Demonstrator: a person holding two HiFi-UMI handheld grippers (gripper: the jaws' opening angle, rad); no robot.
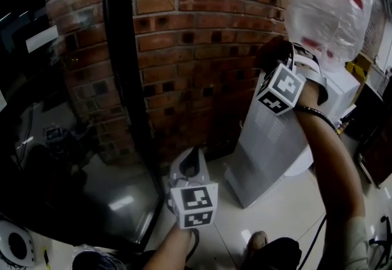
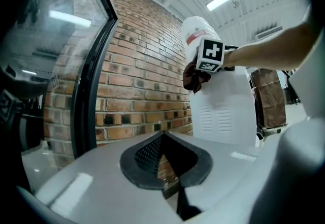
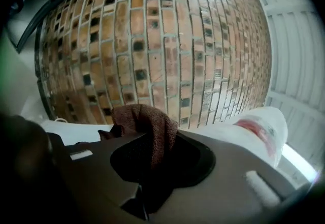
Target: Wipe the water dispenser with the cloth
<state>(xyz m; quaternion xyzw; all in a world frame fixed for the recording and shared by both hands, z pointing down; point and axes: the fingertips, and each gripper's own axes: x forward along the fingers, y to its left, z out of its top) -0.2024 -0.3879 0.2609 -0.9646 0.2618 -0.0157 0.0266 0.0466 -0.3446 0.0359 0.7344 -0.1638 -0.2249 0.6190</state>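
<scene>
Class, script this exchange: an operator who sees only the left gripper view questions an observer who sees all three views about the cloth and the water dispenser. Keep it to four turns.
Operator: In my left gripper view, a brown terry cloth sits at the right tongs, by the top of the white plastic water dispenser. Is it actually gripped?
Observer: Yes. The right gripper view shows the cloth pinched between that gripper's jaws, bunched up above them.
Operator: Where are my left tongs relative to the dispenser?
Observer: The head view shows them held low beside the black-framed glass-door cabinet, apart from the dispenser and touching nothing.
</scene>
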